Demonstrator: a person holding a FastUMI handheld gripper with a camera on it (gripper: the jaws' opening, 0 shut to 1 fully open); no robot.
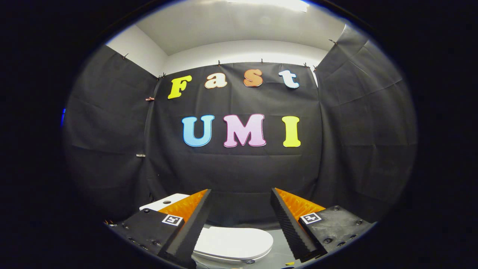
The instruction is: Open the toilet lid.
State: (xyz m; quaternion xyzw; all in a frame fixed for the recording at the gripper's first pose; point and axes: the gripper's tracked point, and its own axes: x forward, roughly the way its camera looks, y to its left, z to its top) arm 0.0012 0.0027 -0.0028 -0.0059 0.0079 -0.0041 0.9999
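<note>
Hand-held gripper (241,194) agape above closed toilet lid (235,243)

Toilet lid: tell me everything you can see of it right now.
The toilet lid is white, smooth and glossy, plastic by the look, with a rounded front edge. It lies flat and closed, low down between the fingers of the open tongs and below them. Nothing touches it. Behind the left finger a white slab, probably the tank top, shows. The floor beside it looks grey.

White toilet lid (233,242), seemingly plain; black cloth wall (358,149); white ceiling (231,26).
</note>
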